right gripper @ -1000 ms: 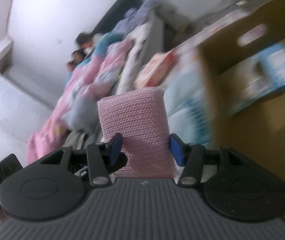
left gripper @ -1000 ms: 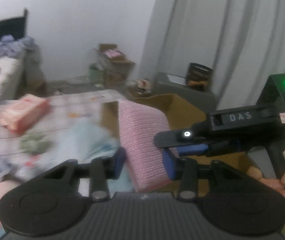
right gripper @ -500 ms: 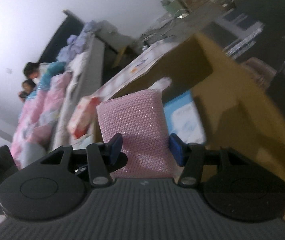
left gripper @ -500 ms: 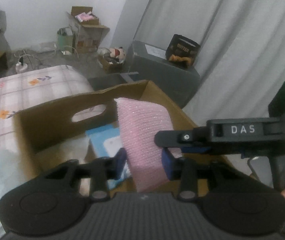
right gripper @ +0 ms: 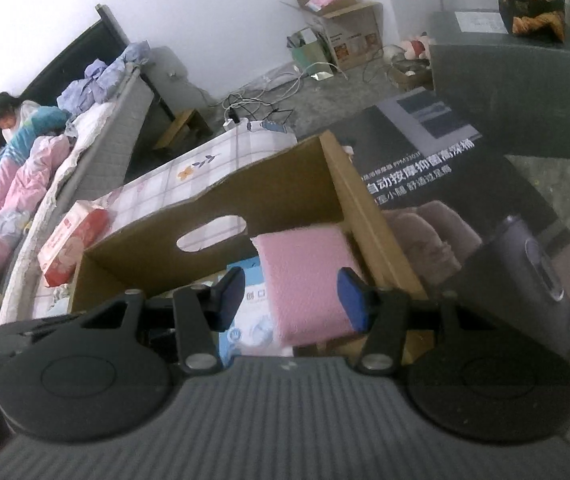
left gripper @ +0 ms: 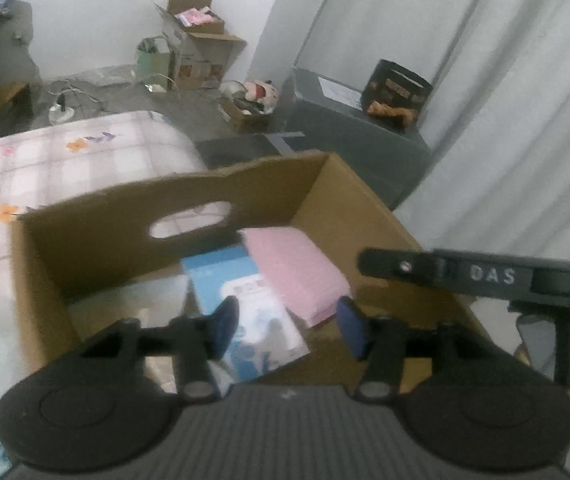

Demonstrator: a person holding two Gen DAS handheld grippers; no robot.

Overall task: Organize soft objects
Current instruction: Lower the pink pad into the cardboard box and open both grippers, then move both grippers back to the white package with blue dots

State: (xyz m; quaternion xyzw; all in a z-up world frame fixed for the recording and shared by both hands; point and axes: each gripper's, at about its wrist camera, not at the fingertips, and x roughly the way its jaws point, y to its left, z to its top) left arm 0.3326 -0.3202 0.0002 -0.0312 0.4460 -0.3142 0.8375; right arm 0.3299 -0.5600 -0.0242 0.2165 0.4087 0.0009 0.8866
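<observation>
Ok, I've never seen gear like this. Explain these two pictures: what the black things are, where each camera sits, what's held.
No robot here: a person holds a two-finger gripper in each hand, with a fisheye camera on each looking along its fingers. One picture is from the left gripper, the other from the right gripper; the right one also shows as the black bar marked DAS in the left view. Both stand open and hold nothing. Below them, a cardboard box on the flowered bedding holds a pink sponge-like pad leaning on a blue-and-white packet. A red-and-white pack lies outside the box.
</observation>
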